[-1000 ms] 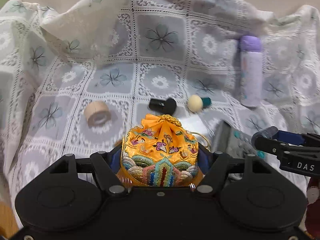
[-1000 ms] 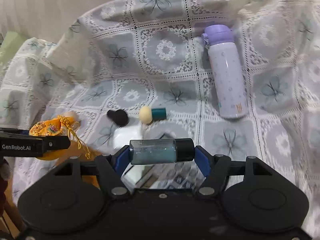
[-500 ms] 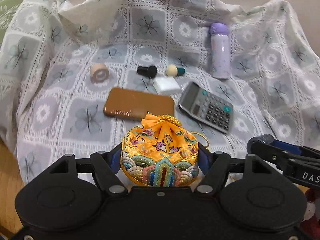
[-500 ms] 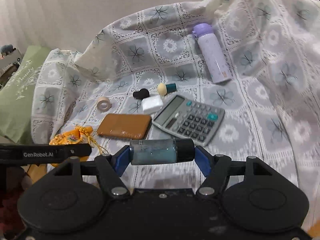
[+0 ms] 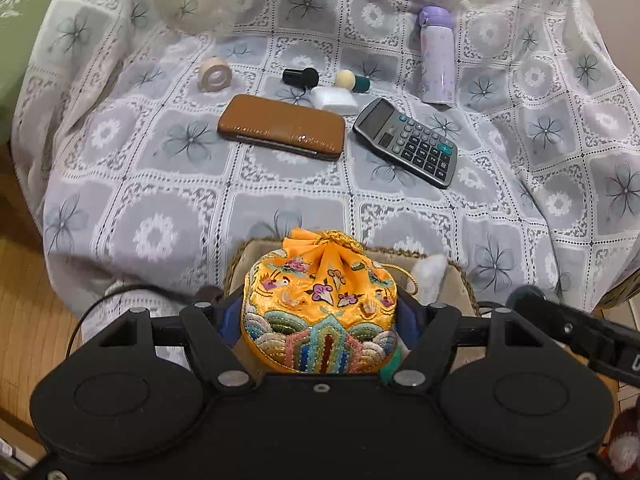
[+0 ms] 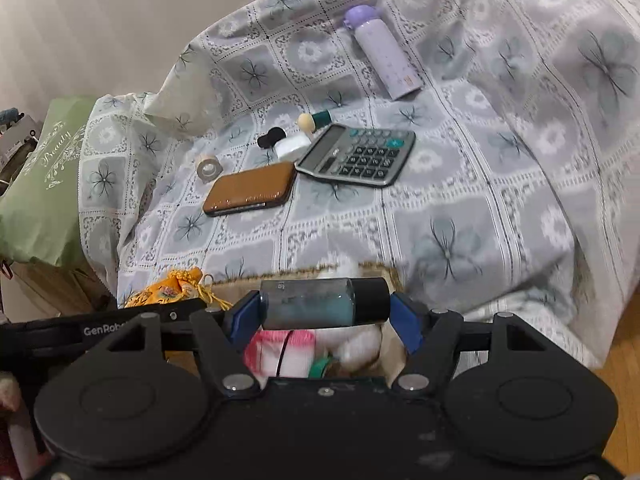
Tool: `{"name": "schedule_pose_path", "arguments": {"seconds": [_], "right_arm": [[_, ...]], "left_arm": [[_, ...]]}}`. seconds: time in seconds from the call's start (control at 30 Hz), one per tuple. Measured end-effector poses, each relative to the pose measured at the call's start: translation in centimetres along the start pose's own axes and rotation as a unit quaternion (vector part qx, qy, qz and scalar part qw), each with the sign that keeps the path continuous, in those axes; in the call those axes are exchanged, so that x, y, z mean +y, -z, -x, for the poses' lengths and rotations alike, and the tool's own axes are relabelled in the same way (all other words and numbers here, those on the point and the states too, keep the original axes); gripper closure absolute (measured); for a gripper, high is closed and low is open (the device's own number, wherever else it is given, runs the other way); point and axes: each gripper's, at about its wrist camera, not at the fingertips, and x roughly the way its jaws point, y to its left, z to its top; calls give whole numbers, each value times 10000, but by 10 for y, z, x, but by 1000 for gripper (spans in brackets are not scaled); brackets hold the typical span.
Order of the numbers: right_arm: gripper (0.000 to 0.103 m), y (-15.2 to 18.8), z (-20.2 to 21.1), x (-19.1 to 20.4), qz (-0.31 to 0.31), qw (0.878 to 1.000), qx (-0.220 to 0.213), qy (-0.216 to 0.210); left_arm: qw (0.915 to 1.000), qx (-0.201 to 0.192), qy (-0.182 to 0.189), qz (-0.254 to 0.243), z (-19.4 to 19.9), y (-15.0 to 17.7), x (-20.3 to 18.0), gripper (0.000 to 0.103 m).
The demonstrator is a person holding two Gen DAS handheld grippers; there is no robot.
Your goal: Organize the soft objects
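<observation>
Embroidered orange pouch (image 5: 320, 304) clamped between the left gripper (image 5: 320, 320) fingers, held over a woven basket (image 5: 456, 280) at the bed's edge. Right gripper (image 6: 324, 312) grips a glass bottle (image 6: 312, 304) sideways above the same basket. Calculator (image 5: 408, 142) and brown case (image 5: 280, 126) lie on the bedspread (image 5: 160, 200).

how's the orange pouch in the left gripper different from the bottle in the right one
The embroidered orange pouch is soft, opaque fabric, gathered at the top with a gold cord; the small glass bottle is rigid and see-through, with teal contents and a black cap. The pouch sits upright and bulges well above the left hand-held gripper; the bottle lies sideways, spanning the right hand-held gripper end to end. Both are clamped and held above the woven basket.
</observation>
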Motion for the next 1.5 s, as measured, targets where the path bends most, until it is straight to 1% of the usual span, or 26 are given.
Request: {"name": "schedule_pose_path", "arguments": {"seconds": [0.2,0.33,0.47,0.53,0.6,0.7,0.77,0.93,1.0,1.1,1.17,1.33,1.5], "right_arm": [[34,18,17,2,-60,10000,8,-69],[34,27,23,8,-21,10000,58,-63],[34,27,20,4,-144,9997,177,-76],[34,26,18,1,-195,9996,204,-24],[34,27,17,0,-226,9995,234,-21],[34,26,16,-1,-243,9994,261,-21],[34,26,16,-1,-242,9993,273,-15],[34,25,15,2,-188,9994,299,-16],[34,25,15,1,-183,9993,311,-4],[34,25,13,0,-201,9992,357,26],[34,25,12,-1,-227,9990,381,50],[34,25,11,-3,-259,9987,423,152],[34,25,10,-3,-232,9983,485,242]], "left_arm": [[9999,-105,19,120,11,13,2,36],[9993,-13,92,351,12,23,7,36],[9990,138,79,425,1,27,10,36],[9989,108,-13,456,-2,27,11,35],[9988,35,-99,475,-2,28,14,31],[9986,-21,-27,532,-1,28,17,30],[9984,-38,49,555,1,28,19,25],[9983,-33,53,574,5,30,19,25],[9983,-13,-54,581,7,32,18,25],[9981,-108,-414,434,13,38,13,25],[9977,-148,-581,302,15,42,8,25],[9961,-248,-845,54,20,50,-3,25],[9953,-274,-930,-52,22,53,-5,24]]}}
